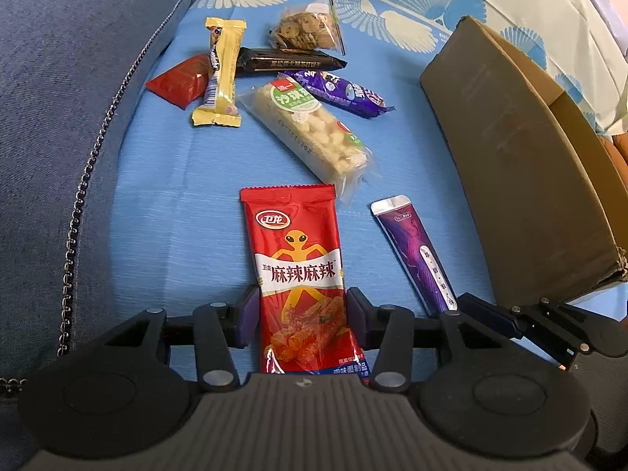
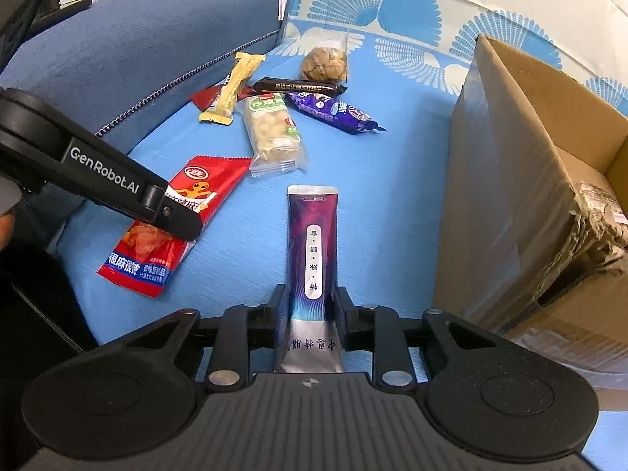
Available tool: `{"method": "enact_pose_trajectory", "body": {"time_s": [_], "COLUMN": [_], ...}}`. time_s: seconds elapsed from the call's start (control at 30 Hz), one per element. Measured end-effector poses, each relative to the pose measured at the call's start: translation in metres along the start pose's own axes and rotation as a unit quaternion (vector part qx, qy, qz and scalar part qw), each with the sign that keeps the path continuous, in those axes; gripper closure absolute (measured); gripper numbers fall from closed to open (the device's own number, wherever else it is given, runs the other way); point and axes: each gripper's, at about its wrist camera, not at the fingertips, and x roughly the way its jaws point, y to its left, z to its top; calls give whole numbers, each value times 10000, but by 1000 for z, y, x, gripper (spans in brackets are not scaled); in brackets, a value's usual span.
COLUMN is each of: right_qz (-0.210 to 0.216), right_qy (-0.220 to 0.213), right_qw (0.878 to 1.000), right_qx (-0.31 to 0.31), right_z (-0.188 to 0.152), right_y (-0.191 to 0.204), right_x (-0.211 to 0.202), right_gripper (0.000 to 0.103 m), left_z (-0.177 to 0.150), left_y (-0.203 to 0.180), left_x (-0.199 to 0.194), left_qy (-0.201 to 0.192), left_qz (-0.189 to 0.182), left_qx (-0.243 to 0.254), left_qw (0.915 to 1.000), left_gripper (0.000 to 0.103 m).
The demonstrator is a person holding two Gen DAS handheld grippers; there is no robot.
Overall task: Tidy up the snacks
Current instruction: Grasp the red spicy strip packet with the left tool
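My left gripper (image 1: 302,306) is shut on the lower part of a red spicy-strip packet (image 1: 294,243), its pads against both long edges; the packet lies on the blue sheet (image 1: 176,216). In the right wrist view one left finger (image 2: 172,216) crosses that red packet (image 2: 145,251). My right gripper (image 2: 312,302) is shut on the silver end of a purple stick sachet (image 2: 312,235), which points away from me. The same purple sachet (image 1: 412,251) shows to the right in the left wrist view, with the right gripper (image 1: 490,310) at its near end.
An open cardboard box (image 2: 510,196) stands close on the right. Beyond lie a clear rice-crisp bar (image 1: 310,125), a purple bar (image 1: 337,92), a black bar (image 1: 290,61), a yellow bar (image 1: 221,74), a small red sachet (image 1: 176,80) and bagged cookies (image 1: 306,29). A dark blue cushion (image 1: 59,117) borders the left.
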Motion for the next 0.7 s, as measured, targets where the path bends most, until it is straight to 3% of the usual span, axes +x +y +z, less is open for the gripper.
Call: {"method": "enact_pose_trajectory", "body": {"time_s": [0.13, 0.7], "right_qz": [-26, -1], "right_qy": [70, 34], "right_qw": [10000, 9999], "right_qx": [-54, -149], "right_z": [-1, -2], "right_y": [3, 4], "right_x": [4, 4], "right_gripper": [70, 74], "left_z": [0, 1], "left_y": [-1, -2], "left_x": [1, 1], "left_qy": [9, 5], "left_qz": [10, 33], "left_qx": [40, 108], "left_qw": [10000, 9999], "left_gripper": [48, 48]}}
